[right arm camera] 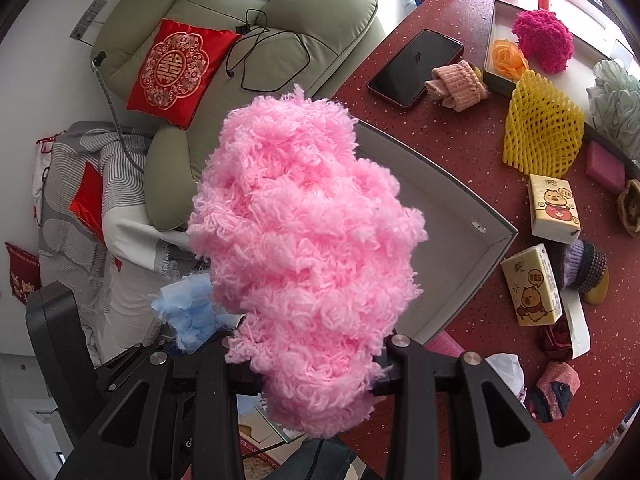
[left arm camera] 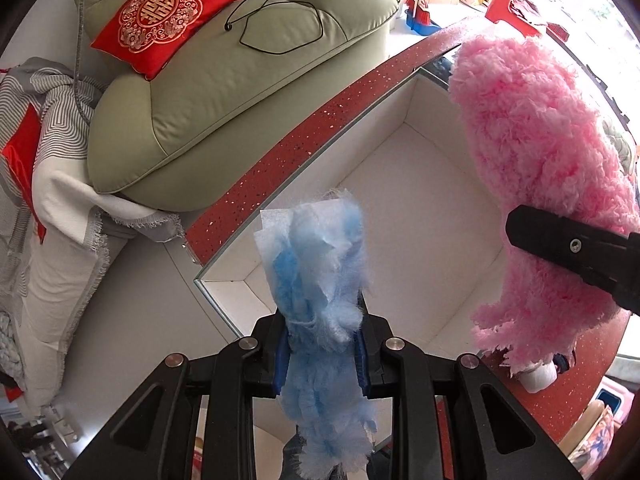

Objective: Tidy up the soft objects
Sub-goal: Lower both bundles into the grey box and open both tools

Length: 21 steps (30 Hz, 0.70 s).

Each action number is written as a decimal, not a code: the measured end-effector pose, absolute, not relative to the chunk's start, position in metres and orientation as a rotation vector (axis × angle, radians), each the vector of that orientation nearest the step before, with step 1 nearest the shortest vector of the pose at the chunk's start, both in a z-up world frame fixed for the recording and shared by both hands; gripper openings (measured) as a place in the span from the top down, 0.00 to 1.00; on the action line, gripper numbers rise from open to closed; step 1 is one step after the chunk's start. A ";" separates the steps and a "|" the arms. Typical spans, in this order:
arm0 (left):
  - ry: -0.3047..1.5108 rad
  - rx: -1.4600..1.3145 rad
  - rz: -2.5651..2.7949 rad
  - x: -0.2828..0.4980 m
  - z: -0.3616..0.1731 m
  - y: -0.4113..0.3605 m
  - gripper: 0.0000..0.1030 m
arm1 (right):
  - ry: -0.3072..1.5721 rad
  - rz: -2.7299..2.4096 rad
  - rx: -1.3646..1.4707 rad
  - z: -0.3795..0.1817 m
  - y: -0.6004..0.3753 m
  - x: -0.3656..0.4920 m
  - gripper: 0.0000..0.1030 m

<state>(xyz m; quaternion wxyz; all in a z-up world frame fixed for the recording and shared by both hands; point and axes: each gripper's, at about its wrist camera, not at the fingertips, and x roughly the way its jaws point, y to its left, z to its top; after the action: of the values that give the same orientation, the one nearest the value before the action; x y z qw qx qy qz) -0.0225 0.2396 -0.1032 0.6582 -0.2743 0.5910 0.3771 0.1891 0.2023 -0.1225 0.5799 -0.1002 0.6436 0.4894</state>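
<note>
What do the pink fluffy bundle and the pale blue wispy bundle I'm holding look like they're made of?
The pink fluffy bundle, held in the right gripper, looks like looped chenille-type yarn: matte, curly tufts all over. The pale blue wispy bundle, held in the left gripper, looks like fine synthetic fibre with thin nonwoven sheet strips, frayed at the edges, possibly a duster refill.

The white box (left arm camera: 420, 216) lies open upward, its floor bare, so there is room to come down into it from above. Its walls close it on all sides. Over it hang the blue fluff (left arm camera: 320, 280) in the left hand-held gripper (left arm camera: 322, 356) and the pink fluff (right arm camera: 304, 248) in the right hand-held gripper (right arm camera: 316, 376), narrowing the gap between them. Right of the box, the tabletop (right arm camera: 460, 152) is crowded: phone (right arm camera: 416, 66), yellow net (right arm camera: 540, 132), tissue packs (right arm camera: 554, 214). A green armchair (left arm camera: 240, 80) stands just beside the tabletop's left edge.
</note>
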 end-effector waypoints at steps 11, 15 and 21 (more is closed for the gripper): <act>1.365 -0.631 0.851 -0.019 -0.112 0.242 0.73 | 1.529 1.139 -0.277 -0.134 0.213 0.186 0.63; 1.369 -0.632 0.853 -0.017 -0.113 0.243 0.73 | 1.535 1.136 -0.283 -0.136 0.214 0.186 0.63; 1.376 -0.631 0.851 -0.017 -0.115 0.243 0.73 | 1.537 1.128 -0.296 -0.137 0.218 0.186 0.63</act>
<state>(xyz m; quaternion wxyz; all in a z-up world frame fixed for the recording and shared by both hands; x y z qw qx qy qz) -0.0166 0.2428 -0.1149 0.6463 -0.2773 0.6047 0.3738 0.1858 0.2175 -0.1375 0.5698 -0.1260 0.6546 0.4806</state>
